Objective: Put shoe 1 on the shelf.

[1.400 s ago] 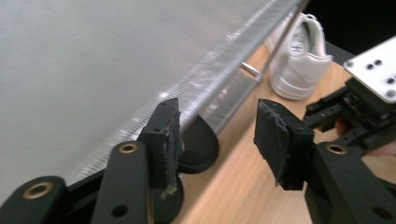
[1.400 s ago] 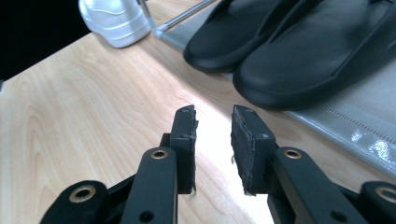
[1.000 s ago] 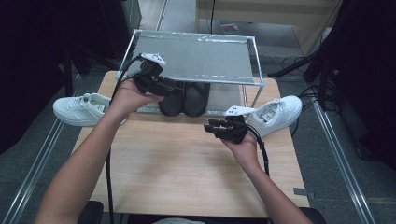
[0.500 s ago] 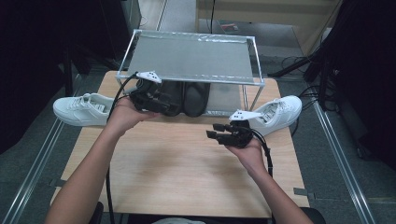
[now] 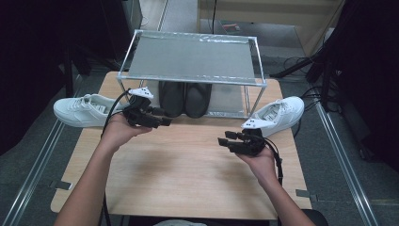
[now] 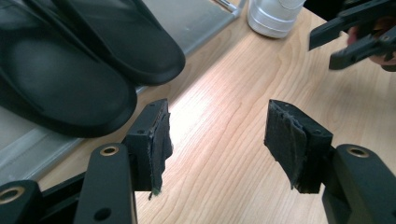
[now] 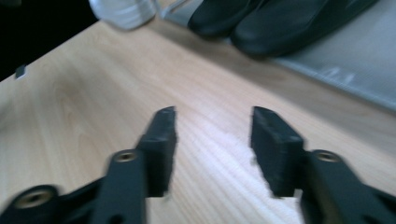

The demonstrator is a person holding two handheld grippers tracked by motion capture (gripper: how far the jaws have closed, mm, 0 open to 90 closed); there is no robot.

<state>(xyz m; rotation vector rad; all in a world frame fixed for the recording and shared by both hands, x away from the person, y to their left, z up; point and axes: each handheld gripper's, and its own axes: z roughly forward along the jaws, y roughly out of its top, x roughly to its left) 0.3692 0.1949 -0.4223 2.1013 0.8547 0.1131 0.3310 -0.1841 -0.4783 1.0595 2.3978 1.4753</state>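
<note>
Since a moment ago I have drawn my left gripper (image 5: 162,121) back from the black slippers (image 5: 184,98) toward the lower left, and my right gripper (image 5: 225,141) has slid down and away from the white shoe at right (image 5: 278,114). Both now hover over the bare wooden surface (image 5: 188,174) in the middle of the high view. My left fingers (image 6: 156,140) stand wide apart with nothing between them; in the left gripper view the slippers lie at upper left, their toes past the edge of the rack's lower shelf (image 6: 196,18). My right fingers (image 7: 163,135) are spread wide too, empty, with the slippers along the top of the right gripper view. The slippers sit side by side under the metal rack (image 5: 193,59) at centre top. Another white shoe at left (image 5: 84,109) lies at the surface's left edge, well apart from its mate.
</note>
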